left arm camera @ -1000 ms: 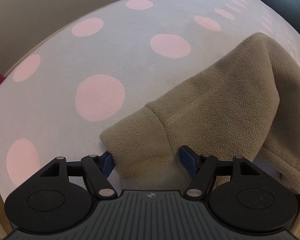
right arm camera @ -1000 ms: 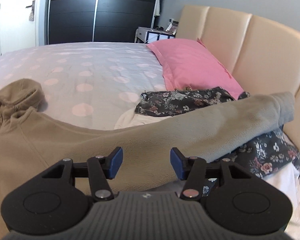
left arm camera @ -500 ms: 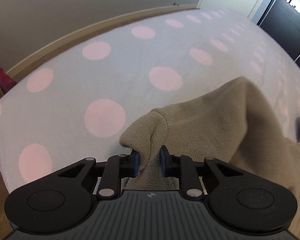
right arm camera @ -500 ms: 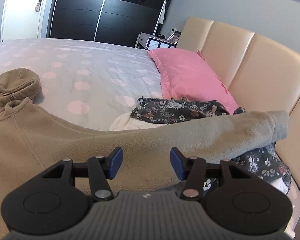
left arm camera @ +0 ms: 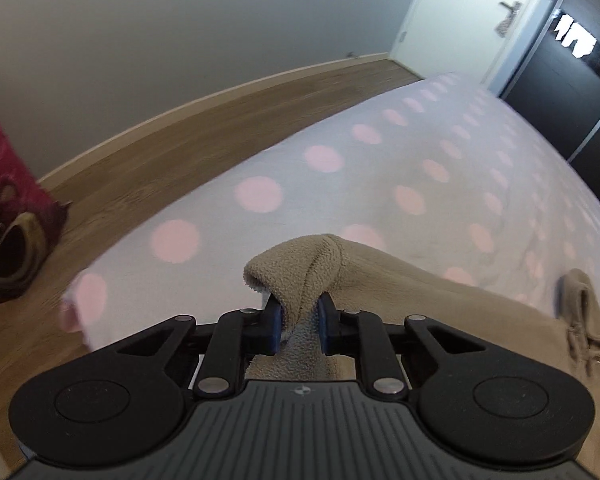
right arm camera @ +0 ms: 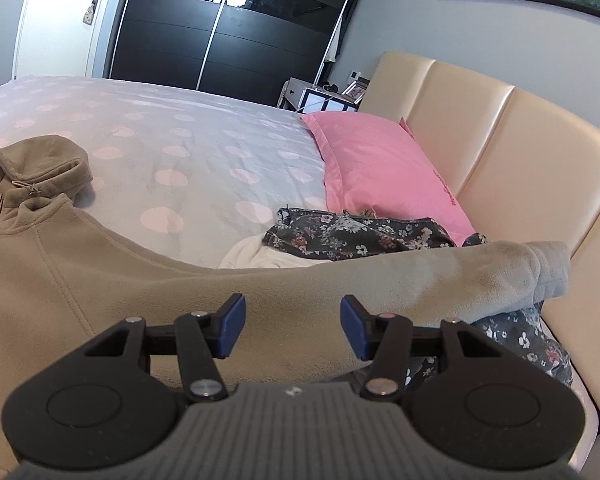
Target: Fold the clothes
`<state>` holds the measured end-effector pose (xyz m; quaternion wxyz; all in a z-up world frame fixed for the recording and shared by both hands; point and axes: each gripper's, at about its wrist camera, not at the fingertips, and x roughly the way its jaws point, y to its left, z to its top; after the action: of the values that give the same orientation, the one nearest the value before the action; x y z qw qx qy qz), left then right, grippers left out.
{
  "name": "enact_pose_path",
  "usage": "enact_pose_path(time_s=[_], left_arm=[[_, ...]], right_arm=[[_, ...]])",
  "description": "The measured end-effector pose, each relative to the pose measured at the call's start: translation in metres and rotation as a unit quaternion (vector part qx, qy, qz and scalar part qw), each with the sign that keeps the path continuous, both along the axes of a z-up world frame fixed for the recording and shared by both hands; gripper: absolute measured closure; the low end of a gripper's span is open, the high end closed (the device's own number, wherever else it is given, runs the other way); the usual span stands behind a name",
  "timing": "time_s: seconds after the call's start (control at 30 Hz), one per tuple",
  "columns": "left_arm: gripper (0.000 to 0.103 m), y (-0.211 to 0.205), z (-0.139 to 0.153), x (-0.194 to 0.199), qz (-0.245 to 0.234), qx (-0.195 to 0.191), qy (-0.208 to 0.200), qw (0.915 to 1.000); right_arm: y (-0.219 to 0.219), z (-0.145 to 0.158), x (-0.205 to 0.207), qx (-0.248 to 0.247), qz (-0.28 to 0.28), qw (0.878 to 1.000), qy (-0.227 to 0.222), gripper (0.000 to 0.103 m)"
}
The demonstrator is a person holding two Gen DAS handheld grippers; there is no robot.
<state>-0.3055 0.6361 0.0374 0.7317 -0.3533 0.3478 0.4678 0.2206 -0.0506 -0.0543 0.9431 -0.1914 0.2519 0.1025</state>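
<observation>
the fleece (right arm camera: pixel 100 280) lies spread on the bed (right arm camera: pixel 204 152), zip up, hood toward the wardrobe (right arm camera: pixel 228 32). the left gripper (left arm camera: pixel 298 316) has its jaws clamped on 1 cuff (left arm camera: pixel 296 276) of the fleece, lifted clear of the bed — likely to carry that sleeve over the body for a fold. the right gripper (right arm camera: pixel 292 326) hovers over the fleece with jaws apart, nothing between them; the other sleeve (right arm camera: pixel 440 276) drapes over a floral garment (right arm camera: pixel 356 236) beside the pillow (right arm camera: pixel 380 172), so it probably needs freeing first.

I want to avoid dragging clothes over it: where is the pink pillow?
In the right wrist view, the pink pillow lies on the right against the cream headboard, just behind the dark floral garment.
</observation>
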Motion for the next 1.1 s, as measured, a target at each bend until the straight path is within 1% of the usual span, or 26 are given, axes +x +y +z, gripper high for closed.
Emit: enact_pose_path(time_s=[0.07, 0.2, 0.27, 0.37, 0.43, 0.53, 0.57, 0.6, 0.63, 0.7, 0.8, 0.87, 0.93, 1.0, 1.1], left_arm=[[0.088, 0.007, -0.013, -0.009, 0.008, -0.009, 0.013, 0.9998], [0.087, 0.009, -0.033, 0.000, 0.015, 0.026, 0.019, 0.9994], [0.084, 0.009, -0.042, 0.006, 0.031, 0.039, 0.022, 0.9985], [0.078, 0.004, -0.050, 0.014, 0.027, 0.042, 0.049, 0.9976], [0.073, -0.002, -0.051, 0.018, 0.019, 0.045, 0.067, 0.9965], [0.071, -0.014, -0.050, 0.022, -0.010, 0.032, 0.067, 0.9972], [0.069, -0.021, -0.049, 0.026, -0.026, 0.028, 0.066, 0.9971], [0.064, -0.029, -0.048, 0.031, -0.046, 0.023, 0.067, 0.9964], [0.061, -0.038, -0.046, 0.037, -0.067, 0.019, 0.068, 0.9952], [0.060, -0.060, -0.042, 0.053, -0.115, 0.014, 0.068, 0.9909], [0.059, -0.097, -0.037, 0.080, -0.187, 0.002, 0.055, 0.9808], [0.055, -0.125, -0.034, 0.098, -0.234, -0.001, 0.049, 0.9710], [0.054, -0.154, -0.031, 0.112, -0.276, 0.009, 0.050, 0.9598], [0.053, -0.179, -0.031, 0.122, -0.307, 0.012, 0.057, 0.9500], [0.053, -0.210, -0.035, 0.129, -0.340, -0.007, 0.062, 0.9385]], right_arm=[[-0.001, -0.001, 0.000, 0.001, -0.002, 1.000, 0.001, 0.048], [0.003, -0.003, -0.003, -0.012, 0.003, 1.000, -0.004, 0.048], [0.005, -0.005, -0.005, -0.018, 0.009, 1.000, -0.005, 0.048], [0.011, -0.008, -0.010, -0.032, 0.026, 0.999, -0.009, 0.047], [0.015, -0.011, -0.013, -0.042, 0.042, 0.998, -0.009, 0.046], [0.021, -0.017, -0.016, -0.056, 0.065, 0.996, -0.001, 0.046], [0.022, -0.018, -0.017, -0.060, 0.073, 0.996, 0.002, 0.046], [0.023, -0.020, -0.018, -0.064, 0.078, 0.995, 0.006, 0.046], [0.024, -0.021, -0.019, -0.068, 0.084, 0.994, 0.010, 0.046], [0.026, -0.024, -0.021, -0.076, 0.092, 0.993, 0.016, 0.046], [0.024, -0.023, -0.024, -0.079, 0.095, 0.992, 0.018, 0.046], [0.022, -0.020, -0.026, -0.075, 0.096, 0.992, 0.019, 0.046], [0.020, -0.017, -0.029, -0.070, 0.097, 0.993, 0.019, 0.045], [0.017, -0.013, -0.034, -0.065, 0.101, 0.993, 0.016, 0.045], [0.010, -0.008, -0.042, -0.057, 0.110, 0.992, 0.013, 0.044]])
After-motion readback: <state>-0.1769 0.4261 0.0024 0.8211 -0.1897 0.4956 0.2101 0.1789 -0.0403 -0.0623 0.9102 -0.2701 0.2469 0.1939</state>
